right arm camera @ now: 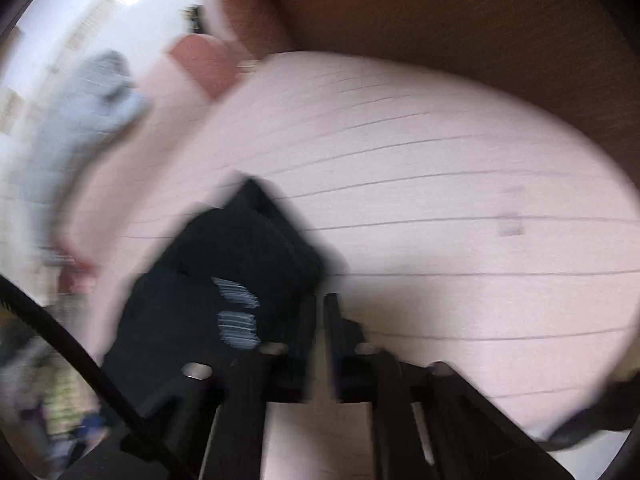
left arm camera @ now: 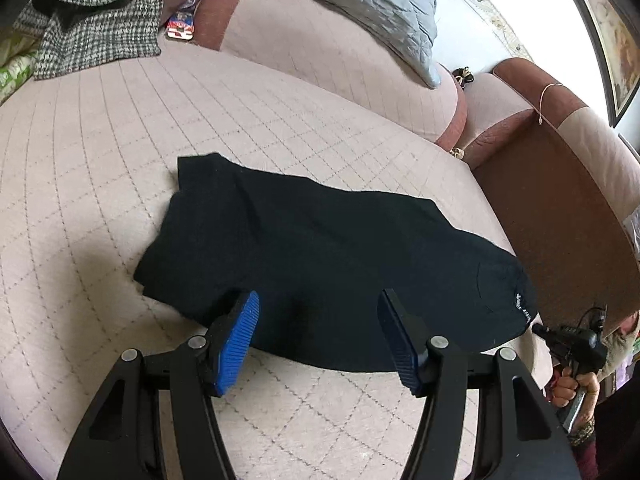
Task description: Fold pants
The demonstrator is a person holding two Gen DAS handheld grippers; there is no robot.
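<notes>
Quilted sofa seat (left arm camera: 120,128), one folded black pants (left arm camera: 320,248) (lying flat), left gripper (left arm camera: 318,308) jaws apart

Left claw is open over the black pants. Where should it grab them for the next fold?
Take the near hem edge of the black pants, coming in low from the front. That edge lies flat between the open left claw fingers, so a pinch probably lifts it cleanly.

A quilted pink sofa (left arm camera: 100,152) fills the view; grey pillow (left arm camera: 360,4) at 12 o'clock, checked cloth (left arm camera: 96,28) at 10, bright wall (left arm camera: 508,4) at 1.
</notes>
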